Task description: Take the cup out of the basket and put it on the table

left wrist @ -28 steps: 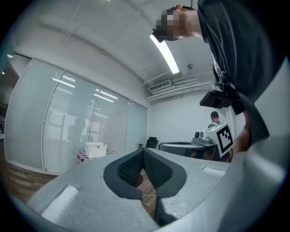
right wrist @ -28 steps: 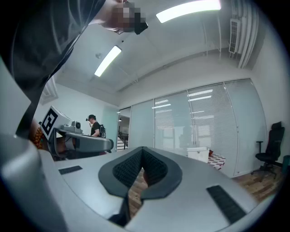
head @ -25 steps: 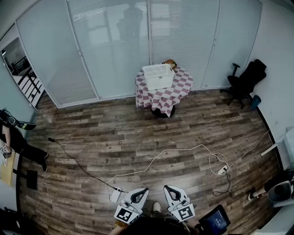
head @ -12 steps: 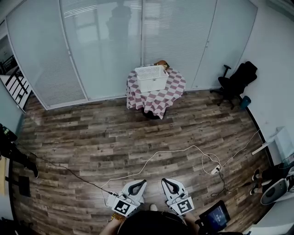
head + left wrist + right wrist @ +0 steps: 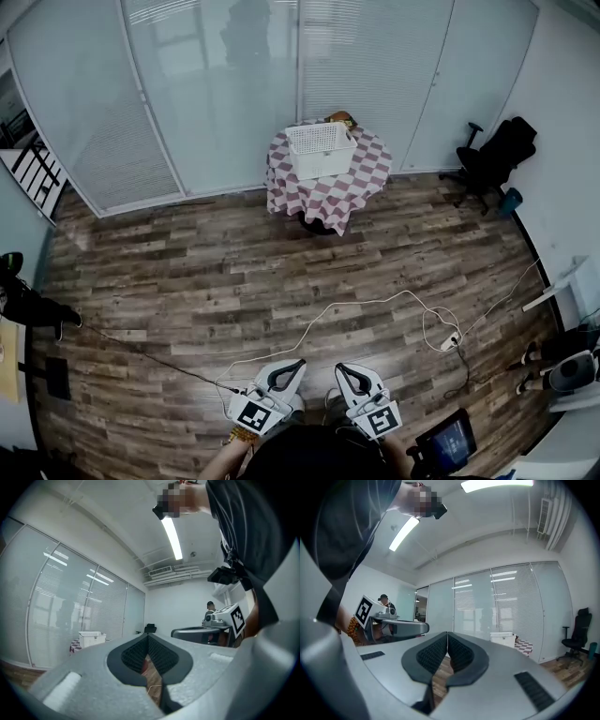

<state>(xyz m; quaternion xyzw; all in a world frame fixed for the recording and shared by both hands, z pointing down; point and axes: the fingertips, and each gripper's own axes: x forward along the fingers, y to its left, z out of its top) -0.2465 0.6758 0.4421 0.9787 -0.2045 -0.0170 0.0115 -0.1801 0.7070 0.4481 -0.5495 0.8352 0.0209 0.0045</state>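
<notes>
The cup itself cannot be seen in any view; it is presumably inside the white slatted basket (image 5: 322,150). The basket stands on a small round table (image 5: 361,183) covered in a red-and-white checked cloth. Seen from the head camera, basket and table sit at 12 o'clock, far across the room against a frosted glass wall (image 5: 225,84). A small brown object shows just behind the basket, too small to identify.

Between the table and the person lies a wide stretch of wood-plank floor (image 5: 234,281). A white cable (image 5: 375,305) trails across it at about 1 o'clock, and a black office chair (image 5: 492,159) stands at 2 o'clock.

Both tools sit low at 6 o'clock, side by side and pointing level toward the table. The left gripper (image 5: 294,366) has its jaws pressed together with nothing between them. The right gripper (image 5: 341,369) is closed and empty too. Each gripper view shows ribbed pads meeting at the tips, with the basket small in the distance.

The task appears to be at its first step: crossing the room. Nothing has been reached yet. The next move calls for getting close to the table, clearing the cable, then opening a gripper above the basket to find the cup.
</notes>
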